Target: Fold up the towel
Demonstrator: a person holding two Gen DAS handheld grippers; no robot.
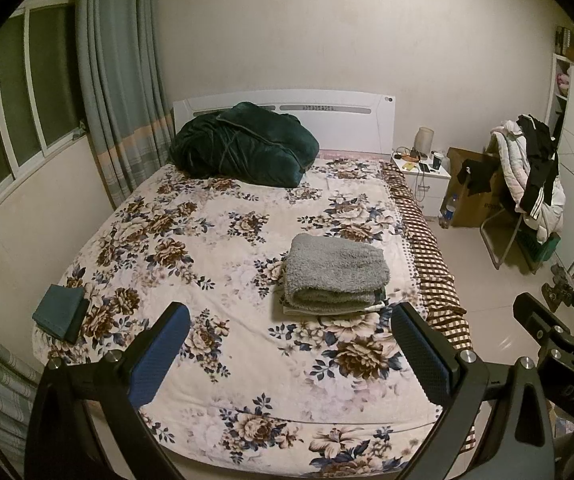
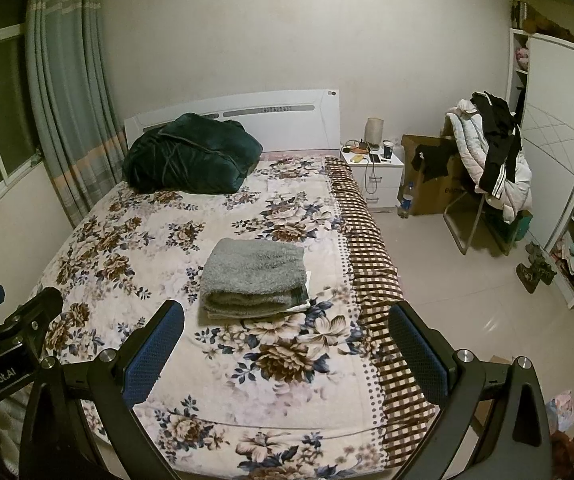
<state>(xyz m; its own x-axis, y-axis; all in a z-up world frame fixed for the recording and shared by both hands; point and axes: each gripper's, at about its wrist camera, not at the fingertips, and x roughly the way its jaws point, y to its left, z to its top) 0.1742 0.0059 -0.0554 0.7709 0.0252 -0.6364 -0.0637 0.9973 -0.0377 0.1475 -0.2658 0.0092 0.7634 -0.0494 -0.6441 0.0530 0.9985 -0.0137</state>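
Risk comes first in the left wrist view: the left hand-held gripper (image 1: pixel 289 354) hangs released, blue pads spread wide and grasping nothing, well short of the grey fluffy folded towel (image 1: pixel 335 274). That towel sits on a thin pale cloth layer (image 1: pixel 319 310) on the bed with the floral cream blanket (image 1: pixel 215 248), nearer the bed's right side. Judging from the soft pile, a pinch that catches only the top layer would likely peel the fold open, and a deep pinch could drag the cloth beneath along with it. The blanket is plush, so it may bunch under any sliding pull. A small folded teal cloth (image 1: pixel 61 312) lies near the bed's left edge, well apart. A dark green velvet quilt bundle (image 1: pixel 243 146) sits against the white headboard (image 1: pixel 327 116). Grey-green curtains (image 1: pixel 119 80) hang at the left, and a white nightstand (image 1: pixel 423 182) with small clutter stands beside the bed.

In the right wrist view the right hand-held gripper (image 2: pixel 287 354) is likewise released and empty, with the towel (image 2: pixel 255 274) ahead and slightly left of its open jaws. The brown checked bed skirt (image 2: pixel 371 264) runs close beside the towel, so a careless sweep might push the stack towards that edge. Beyond lie pale floor tiles (image 2: pixel 447 280), a chair heaped with white and black clothes (image 2: pixel 491 168), a brown cardboard box (image 2: pixel 439 176) and a white wardrobe (image 2: pixel 555 152).
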